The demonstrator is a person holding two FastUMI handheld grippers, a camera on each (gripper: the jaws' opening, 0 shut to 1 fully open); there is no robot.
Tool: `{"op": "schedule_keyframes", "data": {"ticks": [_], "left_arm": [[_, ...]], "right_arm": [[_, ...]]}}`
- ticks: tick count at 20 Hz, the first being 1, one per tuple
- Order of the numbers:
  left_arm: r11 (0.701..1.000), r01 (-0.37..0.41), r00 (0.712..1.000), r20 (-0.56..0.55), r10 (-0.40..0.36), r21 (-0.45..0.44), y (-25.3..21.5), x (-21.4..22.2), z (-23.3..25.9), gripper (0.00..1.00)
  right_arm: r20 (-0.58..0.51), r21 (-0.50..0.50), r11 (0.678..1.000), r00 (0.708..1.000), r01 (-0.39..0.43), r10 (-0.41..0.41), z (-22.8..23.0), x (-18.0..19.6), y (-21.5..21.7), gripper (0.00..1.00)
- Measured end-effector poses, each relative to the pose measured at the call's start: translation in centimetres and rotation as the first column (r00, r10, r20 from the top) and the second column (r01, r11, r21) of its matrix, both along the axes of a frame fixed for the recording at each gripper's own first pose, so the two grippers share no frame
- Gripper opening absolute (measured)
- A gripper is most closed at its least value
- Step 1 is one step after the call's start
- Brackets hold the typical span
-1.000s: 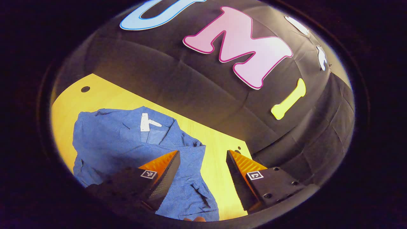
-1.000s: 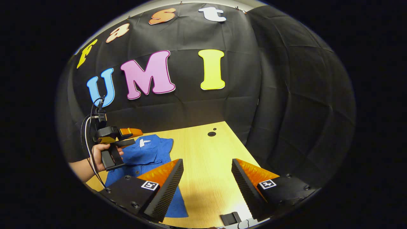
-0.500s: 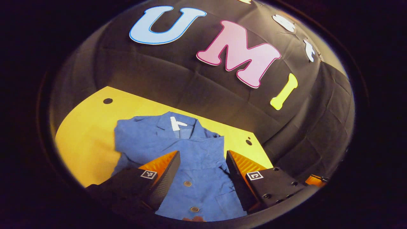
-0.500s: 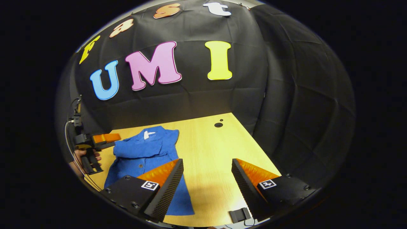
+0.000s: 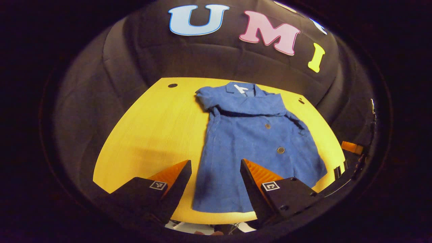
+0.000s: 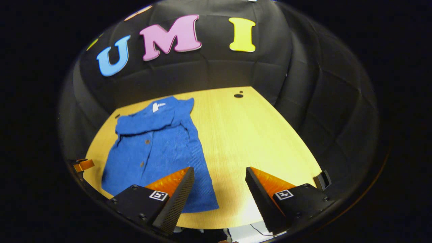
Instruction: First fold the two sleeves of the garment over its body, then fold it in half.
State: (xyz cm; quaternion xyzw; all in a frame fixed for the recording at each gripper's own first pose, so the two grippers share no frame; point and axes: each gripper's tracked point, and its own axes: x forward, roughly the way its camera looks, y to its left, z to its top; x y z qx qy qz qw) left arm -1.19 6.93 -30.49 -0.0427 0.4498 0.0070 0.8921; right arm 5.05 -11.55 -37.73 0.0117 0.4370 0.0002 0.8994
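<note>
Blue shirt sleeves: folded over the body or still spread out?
Folded: both sleeves lie across the chest of the blue shirt, below the collar. The half fold isn't done; the hem lies flat.

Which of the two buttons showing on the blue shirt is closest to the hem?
The lower button, nearest the left tongs; the other button sits higher up, just below the sleeve folded across the chest.

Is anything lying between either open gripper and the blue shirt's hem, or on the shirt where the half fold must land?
Nothing visible does. The blue shirt lies flat on the wooden table, sleeves already folded across its chest; left gripper and right gripper hover open above its hem.
</note>
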Motion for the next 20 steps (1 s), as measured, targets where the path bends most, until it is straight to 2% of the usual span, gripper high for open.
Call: {"op": "schedule_keyframes", "data": {"ticks": [3,6,9,13,14,17,19,20], "left_arm": [[0.999,-0.029,0.997,-0.078,0.027,-0.020,0.5,-2.5,-2.6,0.84],[1.000,0.000,0.989,-0.150,0.003,0.021,0.7,-3.7,-4.8,0.85],[0.999,-0.007,0.984,-0.178,0.013,0.034,0.3,-3.5,-5.4,0.85],[0.999,0.000,0.971,-0.240,0.007,0.032,-0.4,-4.3,-7.1,0.85],[0.999,0.017,0.974,-0.225,-0.007,0.045,-0.5,-4.0,-7.3,0.85],[0.998,0.036,0.971,-0.239,-0.024,0.043,-1.5,-3.9,-7.4,0.81],[0.998,0.042,0.969,-0.243,-0.031,0.041,-1.9,-4.0,-7.6,0.71],[0.998,0.044,0.970,-0.242,-0.035,0.034,-2.0,-4.2,-7.5,0.66]], "right_arm": [[-0.069,-0.022,0.999,0.997,-0.026,0.024,-2.5,-2.2,0.7,0.98],[-0.141,-0.047,0.999,0.990,-0.026,0.019,-5.0,-3.6,1.0,0.99],[-0.151,-0.021,1.000,0.989,-0.006,0.002,-5.9,-3.6,2.1,0.98],[-0.172,-0.089,0.995,0.985,-0.043,0.028,-7.4,-3.3,2.4,0.98],[-0.183,-0.087,0.995,0.983,-0.046,0.030,-7.8,-3.5,2.8,0.99],[-0.252,-0.071,0.996,0.967,-0.044,0.025,-9.5,-4.8,3.2,0.98],[-0.235,-0.020,1.000,0.972,0.002,-0.007,-9.6,-4.3,3.8,0.97],[-0.272,-0.007,1.000,0.962,0.013,-0.014,-9.7,-4.8,3.8,0.95]]}}
